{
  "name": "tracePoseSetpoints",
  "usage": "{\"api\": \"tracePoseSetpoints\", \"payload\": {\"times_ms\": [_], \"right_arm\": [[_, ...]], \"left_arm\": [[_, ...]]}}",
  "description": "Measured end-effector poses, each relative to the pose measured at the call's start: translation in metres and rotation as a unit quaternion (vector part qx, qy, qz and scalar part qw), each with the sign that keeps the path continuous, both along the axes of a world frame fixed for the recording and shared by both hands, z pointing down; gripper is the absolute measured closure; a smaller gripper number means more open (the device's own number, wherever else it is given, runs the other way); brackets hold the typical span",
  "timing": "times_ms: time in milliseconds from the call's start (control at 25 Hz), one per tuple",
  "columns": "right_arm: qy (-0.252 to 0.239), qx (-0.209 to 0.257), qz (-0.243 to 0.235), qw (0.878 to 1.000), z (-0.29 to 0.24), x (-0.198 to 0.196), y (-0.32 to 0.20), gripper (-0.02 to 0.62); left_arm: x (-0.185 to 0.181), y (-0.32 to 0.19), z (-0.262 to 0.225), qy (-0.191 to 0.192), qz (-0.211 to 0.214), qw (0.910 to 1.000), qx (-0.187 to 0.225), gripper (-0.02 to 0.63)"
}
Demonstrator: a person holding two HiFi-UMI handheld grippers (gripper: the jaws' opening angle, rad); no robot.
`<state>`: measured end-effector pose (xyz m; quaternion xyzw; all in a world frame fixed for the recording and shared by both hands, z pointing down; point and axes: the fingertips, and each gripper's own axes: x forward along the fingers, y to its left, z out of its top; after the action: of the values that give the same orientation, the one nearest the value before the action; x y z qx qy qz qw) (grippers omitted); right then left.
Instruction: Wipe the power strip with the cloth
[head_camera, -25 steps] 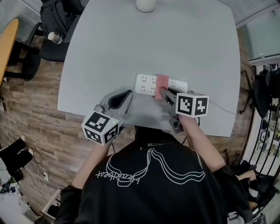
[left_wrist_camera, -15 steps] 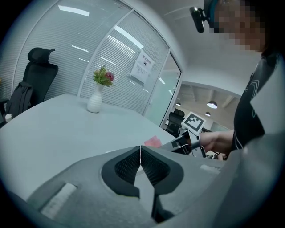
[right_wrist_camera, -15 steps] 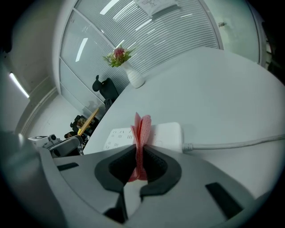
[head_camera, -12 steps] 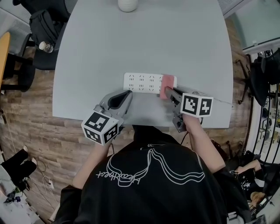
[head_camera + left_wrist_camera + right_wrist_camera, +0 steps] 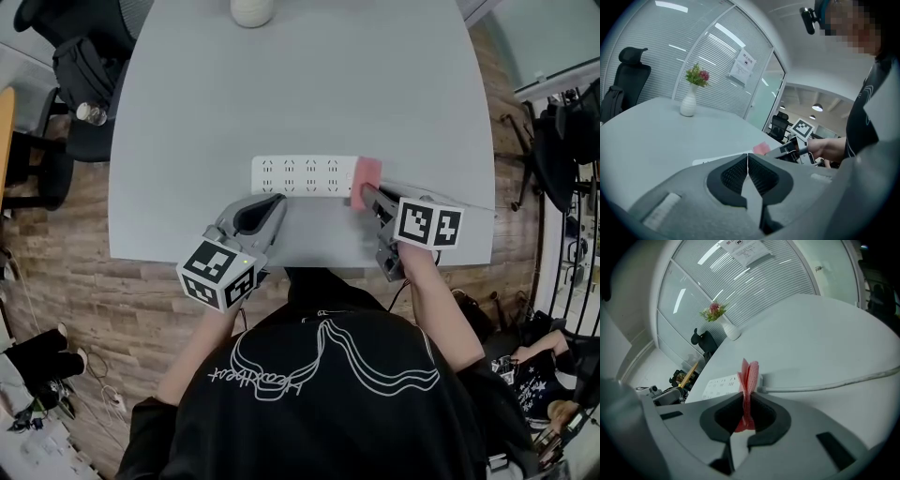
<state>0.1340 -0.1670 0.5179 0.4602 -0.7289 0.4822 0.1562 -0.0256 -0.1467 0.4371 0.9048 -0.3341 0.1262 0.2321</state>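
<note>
Cloth of folded pink mesh [image 5: 365,180] sits clamped in right claw [image 5: 367,193], touching long white power strip [image 5: 305,175] at cabled end; left claw [image 5: 275,201] closed, empty; strip markings illegible.

Worn: black short-sleeved T-shirt [image 5: 323,403], white line drawing and script across the back. Hand-held: grey moulded plastic left gripper [image 5: 274,201] and right gripper [image 5: 363,193], jaws lined with black ribbed pads [image 5: 761,179], each carrying a white cube with black square markers [image 5: 218,274].

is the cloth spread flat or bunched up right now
Bunched: the cloth stands as a narrow folded strip pinched between the right gripper's jaws, at the power strip's end.
</note>
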Motion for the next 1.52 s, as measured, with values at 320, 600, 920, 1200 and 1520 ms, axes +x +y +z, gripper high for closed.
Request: {"api": "tracePoseSetpoints", "payload": {"times_ms": [320, 600, 920, 1200, 1520], "right_arm": [[0.015, 0.015, -0.013, 1.000, -0.009, -0.001, -0.004, 0.555], [-0.009, 0.040, -0.045, 0.998, -0.035, -0.029, -0.022, 0.555], [-0.022, 0.053, -0.105, 0.993, -0.047, -0.094, -0.038, 0.555], [-0.030, 0.037, -0.164, 0.985, -0.036, -0.152, -0.035, 0.555], [-0.018, 0.016, -0.204, 0.979, -0.015, -0.187, -0.025, 0.555]], "left_arm": [[-0.003, -0.001, -0.003, -0.001, -0.005, 1.0000, 0.001, 0.592], [-0.019, -0.005, -0.005, 0.002, -0.027, 0.9996, 0.003, 0.592], [-0.058, -0.010, -0.006, 0.001, -0.069, 0.9976, 0.004, 0.592], [-0.089, -0.013, -0.004, 0.000, -0.099, 0.9951, 0.000, 0.592], [-0.107, -0.016, -0.001, -0.002, -0.113, 0.9936, 0.002, 0.592]]}}
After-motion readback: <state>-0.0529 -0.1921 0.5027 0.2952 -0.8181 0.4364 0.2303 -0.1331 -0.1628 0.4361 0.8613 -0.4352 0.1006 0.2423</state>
